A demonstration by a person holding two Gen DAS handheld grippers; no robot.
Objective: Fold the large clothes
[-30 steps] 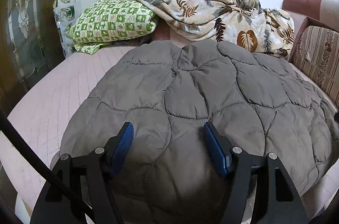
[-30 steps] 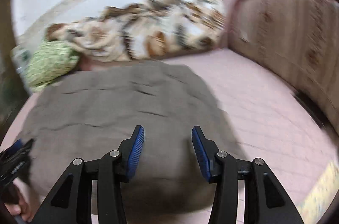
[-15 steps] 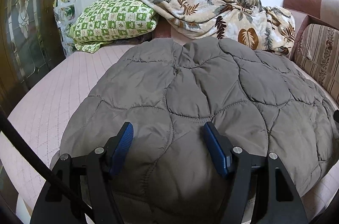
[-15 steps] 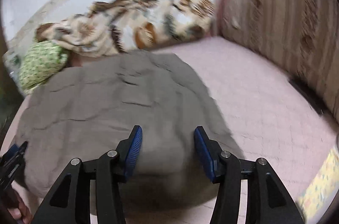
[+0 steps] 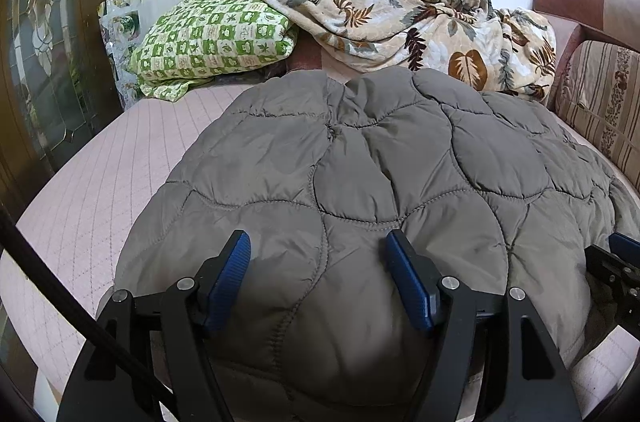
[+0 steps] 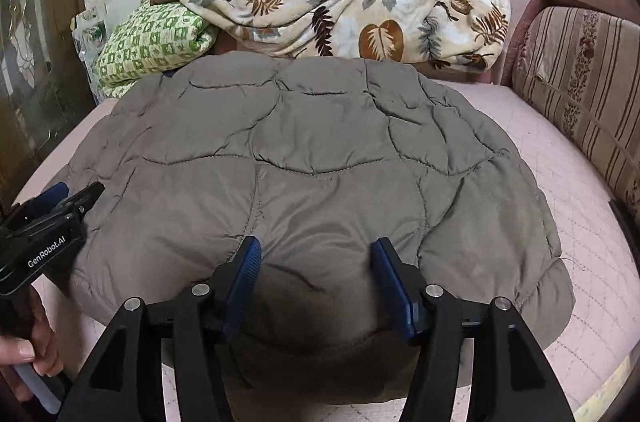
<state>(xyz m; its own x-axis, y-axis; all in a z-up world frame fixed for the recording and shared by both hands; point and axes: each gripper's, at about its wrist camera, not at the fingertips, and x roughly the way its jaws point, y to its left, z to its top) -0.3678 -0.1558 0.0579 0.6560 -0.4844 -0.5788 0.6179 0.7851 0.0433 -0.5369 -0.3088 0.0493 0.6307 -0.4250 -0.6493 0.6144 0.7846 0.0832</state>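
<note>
A large grey quilted jacket [image 5: 380, 174] lies spread flat on the pink mattress [image 5: 92, 190]. My left gripper [image 5: 318, 250] hovers open over the jacket's near left part, and the padded cloth bulges below its blue pads without being pinched. My right gripper [image 6: 316, 254] hangs over the near hem [image 6: 360, 338] with its jaws opening; the cloth lies under them, not clamped. The right gripper [image 5: 616, 262] shows at the right edge of the left wrist view. In the right wrist view the left gripper [image 6: 60, 206] is at the left edge, held by a hand [image 6: 24, 354].
A green checked quilt [image 5: 212, 38] and a crumpled leaf-print blanket [image 5: 420, 26] lie at the head of the mattress against the white wall. A striped sofa back [image 6: 584, 94] borders the right side. A dark glazed door [image 5: 44, 62] stands on the left.
The right wrist view has swung left and sharpened, so the jacket now sits centred under it. The right jaws have widened. The left gripper has not moved.
</note>
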